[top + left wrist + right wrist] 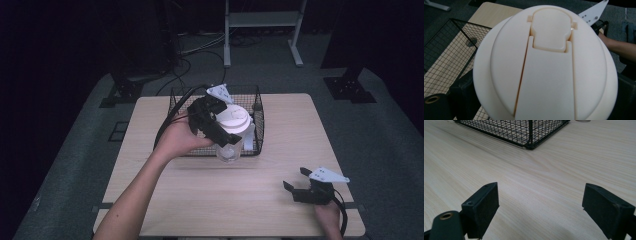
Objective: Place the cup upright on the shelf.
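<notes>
My left gripper (220, 131) clamped white-lidded jug (232, 131) over near edge of wire basket (257, 107). Right gripper (296, 181) gaped wide, empty, low over bench (280, 200) near right. Risk: jug base snagging basket rim, twisting out of grip.

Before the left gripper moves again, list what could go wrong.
1. The left gripper grips the jug from one side, tilted; it may slip or swing.
2. The jug hangs over the wire basket's near rim and could catch it.
3. The right gripper rests open, far off, unable to steady it.
</notes>
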`<state>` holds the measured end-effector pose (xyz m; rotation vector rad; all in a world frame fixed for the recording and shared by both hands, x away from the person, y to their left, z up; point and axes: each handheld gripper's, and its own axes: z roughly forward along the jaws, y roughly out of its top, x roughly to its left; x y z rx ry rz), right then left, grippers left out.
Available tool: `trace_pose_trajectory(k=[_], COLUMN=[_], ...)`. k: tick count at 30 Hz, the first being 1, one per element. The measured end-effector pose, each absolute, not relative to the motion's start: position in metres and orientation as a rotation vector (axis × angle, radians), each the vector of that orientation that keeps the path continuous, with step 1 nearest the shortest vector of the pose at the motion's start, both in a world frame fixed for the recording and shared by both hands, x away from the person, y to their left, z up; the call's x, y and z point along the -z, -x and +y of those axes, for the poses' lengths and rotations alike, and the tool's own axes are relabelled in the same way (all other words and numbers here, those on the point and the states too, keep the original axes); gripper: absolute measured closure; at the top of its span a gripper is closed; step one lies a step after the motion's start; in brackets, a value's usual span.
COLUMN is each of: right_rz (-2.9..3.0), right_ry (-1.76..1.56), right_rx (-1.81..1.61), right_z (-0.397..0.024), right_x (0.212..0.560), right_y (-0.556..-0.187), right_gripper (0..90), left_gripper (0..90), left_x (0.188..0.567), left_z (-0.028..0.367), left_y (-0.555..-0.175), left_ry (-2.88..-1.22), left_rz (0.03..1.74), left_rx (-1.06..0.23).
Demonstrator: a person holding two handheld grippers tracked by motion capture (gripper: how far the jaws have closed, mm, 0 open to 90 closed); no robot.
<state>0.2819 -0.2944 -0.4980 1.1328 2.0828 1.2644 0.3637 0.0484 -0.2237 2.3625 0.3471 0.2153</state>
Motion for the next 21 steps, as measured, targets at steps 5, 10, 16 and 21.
trace_pose_trajectory(k=[5, 10, 16, 21], right_rz=[2.082, 2.084, 2.082, 2.081], right_ry=[-1.138, -1.134, -1.142, -1.147], right_rx=[-1.266, -1.264, -1.26, -1.259], right_z=[-0.294, -0.295, -0.294, -0.294], right_x=[0.498, 0.498, 0.498, 0.498], right_y=[-0.282, -0.282, -0.282, -0.282], right_gripper=[12.9, 12.9, 12.9, 12.9], left_gripper=[5.3, 5.3, 5.3, 5.3], left_x=[0.218, 0.212, 0.207, 0.205], left_z=[0.044, 0.041, 0.036, 0.033], left_y=[-0.373, -0.383, -0.392, -0.404], left_ry=[-2.369, -2.373, -2.38, -2.384], left_rz=[0.364, 0.376, 0.388, 0.409], left_rx=[-0.221, -0.23, -0.262, -0.267])
